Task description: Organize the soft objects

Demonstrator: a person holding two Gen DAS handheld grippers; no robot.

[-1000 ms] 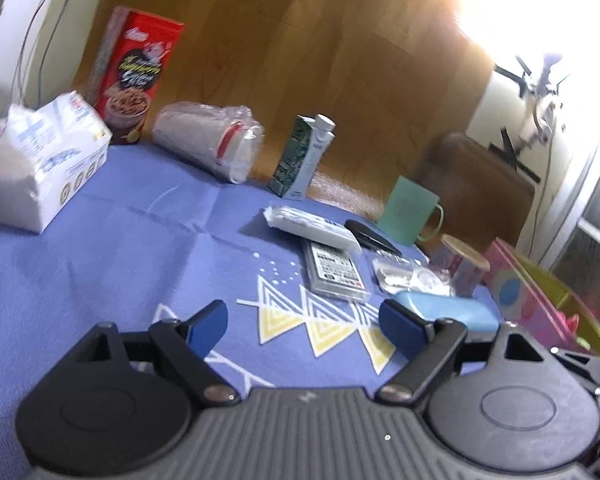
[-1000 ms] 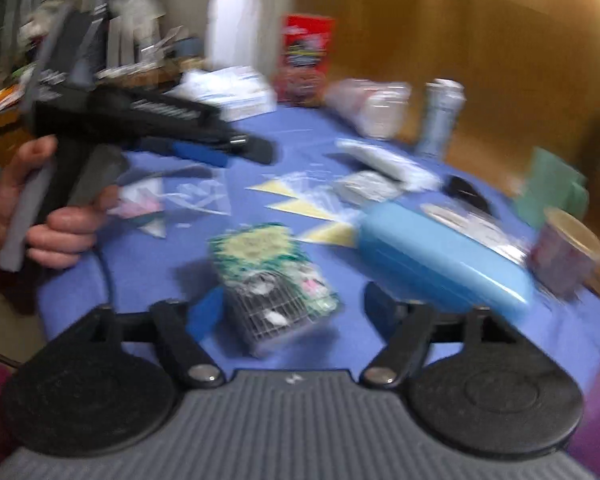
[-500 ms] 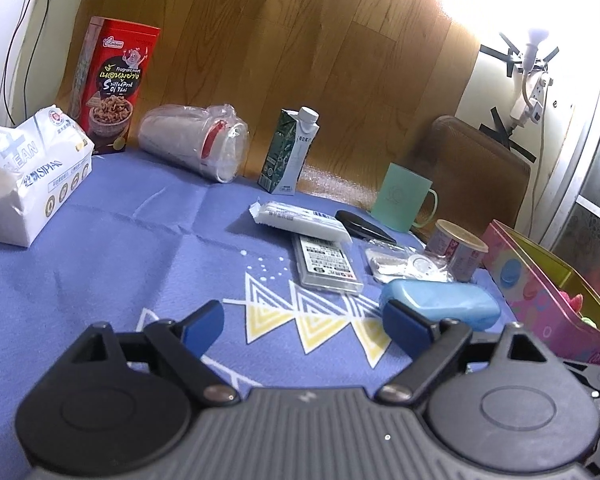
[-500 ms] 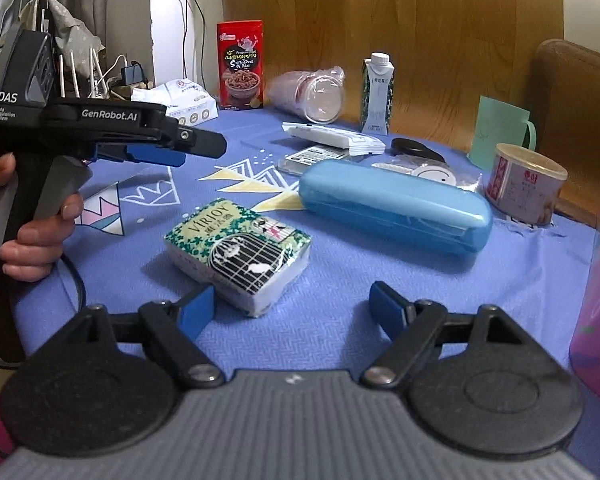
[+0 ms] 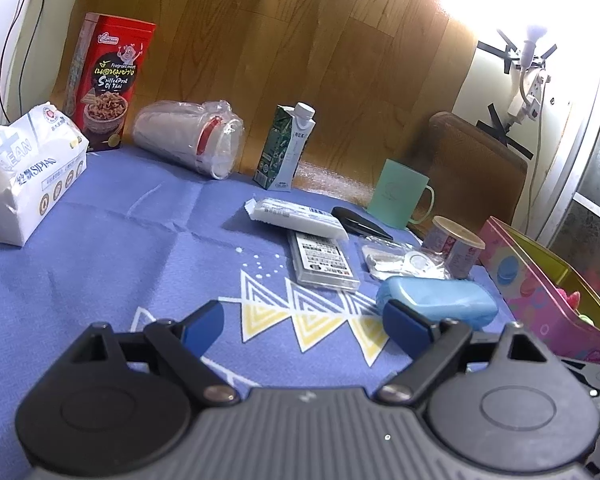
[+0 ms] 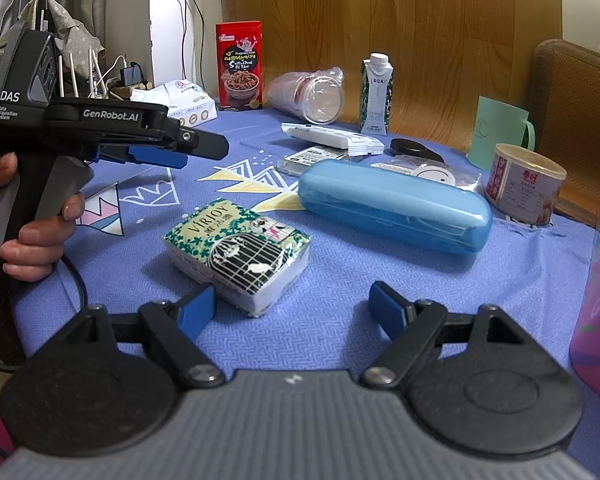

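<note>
A blue cloth (image 6: 340, 280) with triangle patterns covered the table, a wood-panelled wall behind. The right gripper (image 6: 290, 312) stood wide and empty just short of a "VIRJOY" tissue pack (image 6: 238, 250) near the front edge. The left gripper (image 5: 304, 326), marked "GenRobot.AI", had just been opening, nothing between its jaws. Beyond lay a blue case (image 6: 394, 206); at the far edge, a "CLEAN" tissue bag (image 5: 24, 176), a red snack tin (image 5: 108, 84), a carton (image 5: 286, 148).

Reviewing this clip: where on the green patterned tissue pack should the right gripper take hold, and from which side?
Best across the tissue pack's two long sides at mid-length, coming from above. It lies flat, skewed on the cloth, so the open right gripper probably needs rolling to square up.
</note>
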